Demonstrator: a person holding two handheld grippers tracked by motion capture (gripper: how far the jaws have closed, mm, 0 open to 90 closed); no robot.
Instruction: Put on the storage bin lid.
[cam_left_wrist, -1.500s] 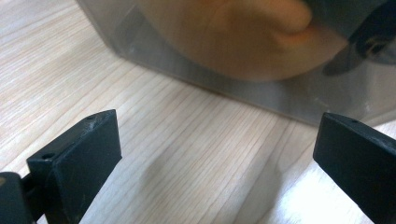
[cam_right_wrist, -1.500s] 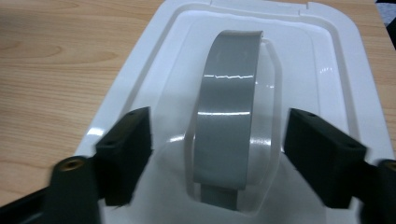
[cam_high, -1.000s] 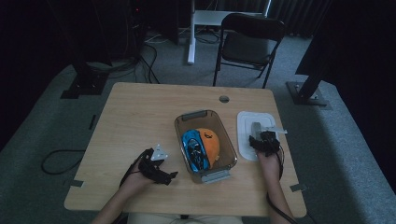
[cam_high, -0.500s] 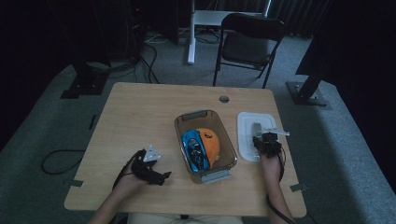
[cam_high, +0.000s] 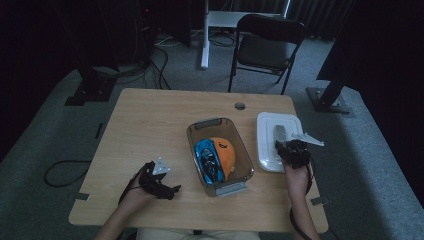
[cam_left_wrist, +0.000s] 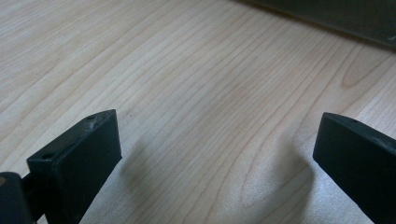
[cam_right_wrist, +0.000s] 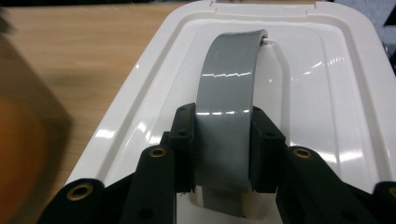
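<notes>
Risk first: right gripper (cam_right_wrist: 223, 154) has its jaws clamped on the grey handle (cam_right_wrist: 229, 88) of the white lid (cam_high: 267, 150), pads pressing both edges of the strap near its front end. Grip sits off the handle's middle, so a lift likely tips the lid, far end drooping; it could swing and clip the container rim or slide out of the pads, since the strap looks glossy and smooth.

Left gripper (cam_left_wrist: 215, 154) rests at 7 o'clock on the wooden table (cam_high: 150, 115), jaws spread wide, nothing between them, bare wood under it. It isn't steadying the container, so any knock from the lid may shove the box.

Clear plastic container (cam_high: 200, 134) sits at table centre, holding a blue toy car (cam_high: 209, 159) and an orange object (cam_high: 226, 150), touching each other. Orange one seems to rise close to rim height; cannot tell if the lid seats flat over it, may rock or jam.

Lid lies at 3 o'clock, just beside the container, near the table's right edge; a slip there could send it off the table.
</notes>
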